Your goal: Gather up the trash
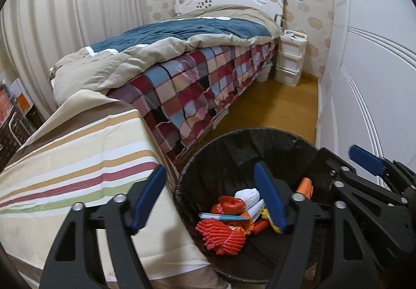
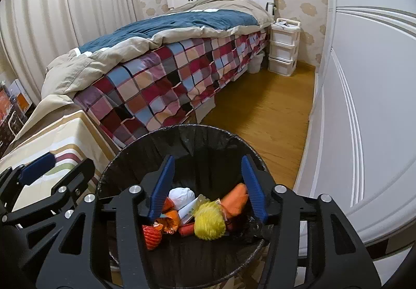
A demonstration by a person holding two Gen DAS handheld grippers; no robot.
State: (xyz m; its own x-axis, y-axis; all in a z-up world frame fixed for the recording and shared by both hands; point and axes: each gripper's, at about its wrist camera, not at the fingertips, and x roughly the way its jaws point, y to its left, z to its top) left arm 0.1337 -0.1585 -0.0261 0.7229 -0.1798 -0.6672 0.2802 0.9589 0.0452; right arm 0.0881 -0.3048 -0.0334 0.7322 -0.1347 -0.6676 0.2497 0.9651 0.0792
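A round bin with a black liner (image 1: 234, 135) stands on the floor beside the bed. In it lie a red net bundle (image 1: 223, 237), a white paper wad (image 1: 247, 195), wrappers and an orange piece (image 1: 304, 186). My left gripper (image 1: 208, 170) hangs open over the bin's left rim with nothing between its fingers. In the right wrist view my right gripper (image 2: 208, 159) stands open above the bin (image 2: 182, 129). A yellow fluffy ball (image 2: 209, 221) lies below it among the trash, touching neither pad. One blue pad of each gripper shows in the other's view.
A striped cloth (image 1: 78, 159) covers a surface left of the bin. The bed with a checkered blanket (image 2: 169, 81) runs to the back wall. A white drawer unit (image 2: 283, 47) stands beside it. White wardrobe doors (image 2: 364, 107) line the right, with wooden floor (image 2: 260, 112) between.
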